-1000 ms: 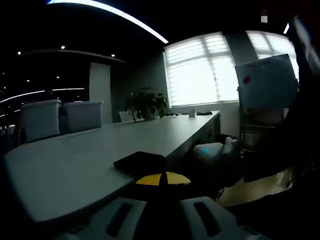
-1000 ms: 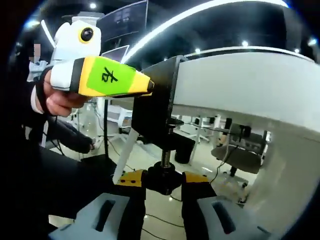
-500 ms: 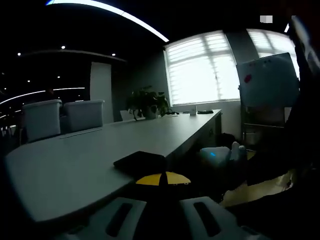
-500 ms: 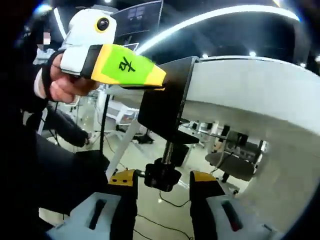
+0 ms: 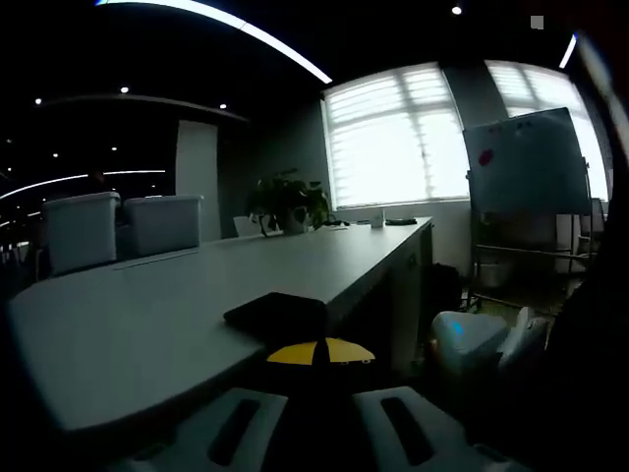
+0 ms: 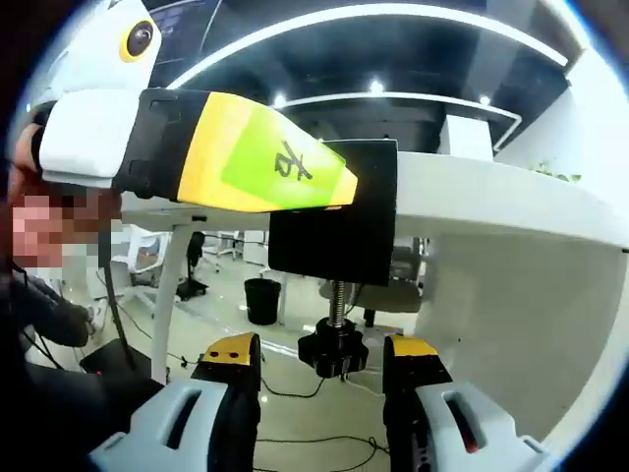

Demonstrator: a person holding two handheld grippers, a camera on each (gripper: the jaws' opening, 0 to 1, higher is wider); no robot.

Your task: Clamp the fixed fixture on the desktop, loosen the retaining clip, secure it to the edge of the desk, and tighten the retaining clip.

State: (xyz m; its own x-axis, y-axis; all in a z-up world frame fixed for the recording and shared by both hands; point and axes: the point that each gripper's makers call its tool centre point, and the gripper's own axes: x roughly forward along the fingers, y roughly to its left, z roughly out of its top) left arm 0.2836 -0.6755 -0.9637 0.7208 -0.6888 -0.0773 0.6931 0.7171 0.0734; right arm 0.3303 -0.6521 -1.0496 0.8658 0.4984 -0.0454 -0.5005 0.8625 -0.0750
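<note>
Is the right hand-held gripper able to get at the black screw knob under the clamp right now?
Probably yes: the knob sits between the open jaws of the right hand-held gripper, with nothing in between.

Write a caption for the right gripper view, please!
Left gripper holds the black clamp on the desk edge; right gripper's open jaws flank its knob.

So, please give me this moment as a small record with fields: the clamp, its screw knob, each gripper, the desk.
clamp: black metal clamp fixture hooked over the desk edge
screw knob: black knob below the clamp, on a threaded rod
right gripper: jaws open, one each side of the knob, not touching
left gripper: tip at the clamp's top; grip not visible
desk: long white desk, clamp at its edge
</note>
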